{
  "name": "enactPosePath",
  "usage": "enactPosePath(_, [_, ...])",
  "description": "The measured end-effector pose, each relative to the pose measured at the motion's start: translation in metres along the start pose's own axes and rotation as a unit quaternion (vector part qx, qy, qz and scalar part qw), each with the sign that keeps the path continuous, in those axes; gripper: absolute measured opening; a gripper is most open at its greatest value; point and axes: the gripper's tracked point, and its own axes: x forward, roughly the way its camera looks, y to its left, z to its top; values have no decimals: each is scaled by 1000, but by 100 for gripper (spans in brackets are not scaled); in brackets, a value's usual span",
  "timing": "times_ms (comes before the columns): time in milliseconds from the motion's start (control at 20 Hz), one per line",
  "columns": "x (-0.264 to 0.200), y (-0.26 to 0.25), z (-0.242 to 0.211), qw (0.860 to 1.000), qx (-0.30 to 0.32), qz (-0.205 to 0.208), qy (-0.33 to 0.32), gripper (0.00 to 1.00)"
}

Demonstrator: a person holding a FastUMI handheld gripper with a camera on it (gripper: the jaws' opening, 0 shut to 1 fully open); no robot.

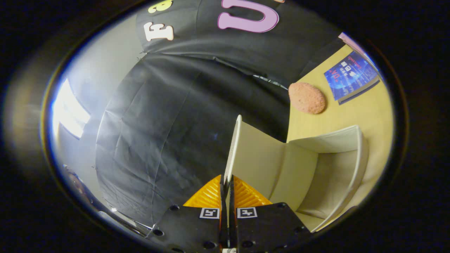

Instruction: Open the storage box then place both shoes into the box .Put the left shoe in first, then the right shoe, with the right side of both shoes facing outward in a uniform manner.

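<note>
Your fingers (226,191) are clenched on the thin edge of the storage box's lid (235,147), which stands raised. The open storage box (327,172) lies just beside them on the worktop (372,112). Beyond the box rest a pink sponge (307,98) and a book (351,77).

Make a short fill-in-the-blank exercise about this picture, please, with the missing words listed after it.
1. The gripper is shut on the edge of the box's ____.
2. The storage box stands open, and inside it there is ____.
3. On the yellow table, beyond the box, an oval pink sponge lies beside a blue ____.
4. The lid is raised, so the box is already ____.

Missing words: lid; nothing; book; open
</note>
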Motion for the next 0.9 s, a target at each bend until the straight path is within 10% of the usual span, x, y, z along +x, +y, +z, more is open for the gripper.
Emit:
enactPosePath(400, [89, 23, -34, 999, -4, -20, 40, 4])
enactPosePath(900, [92, -16, -53, 991, -64, -99, 61, 45])
